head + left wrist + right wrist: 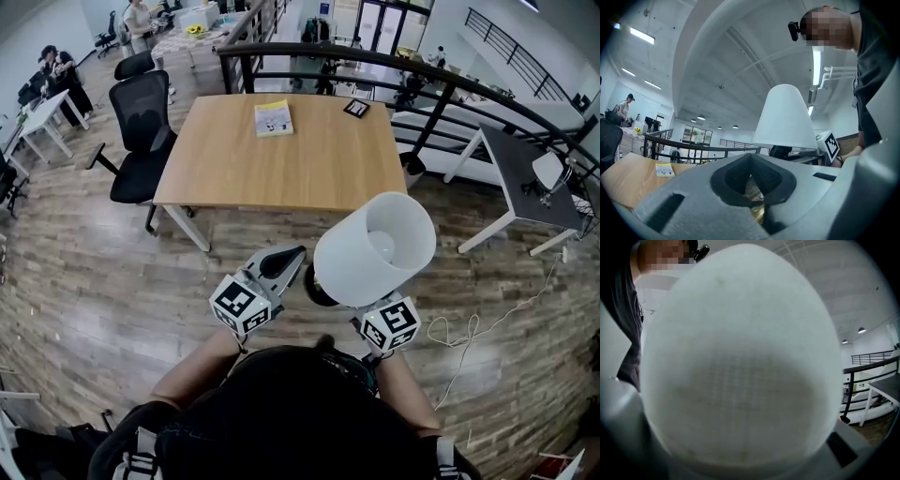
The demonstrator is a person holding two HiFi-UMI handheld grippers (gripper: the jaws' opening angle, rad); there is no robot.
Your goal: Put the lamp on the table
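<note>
Transport hold, both tools engaged: the lamp (375, 248) hung in the air in front of me, short of the near edge of the table (309, 159) and not yet over it.

1. Left gripper (292, 258). Its jaws were closed on a brass-coloured part (757, 213) low on the lamp, seemingly near the dark foot. I judged this the load-bearing grip, taken low so the weight stayed under control.

2. Right gripper (377, 314). The white shade (740, 362) filled its view, with a jaw showing on either side and pressed to it. I took this as a steadying clamp that stopped the lamp swinging. The shade's open top tilted toward the table.

3. Destination. The tabletop carried a yellow booklet (273, 118) and a small dark item (356, 108) along its far side, so the near half was the likely set-down area.

4. Markings. No brand or label showed on the lamp. Print on the booklet cover was too small to read. The gripper cubes bore square marker patterns only, no text.
</note>
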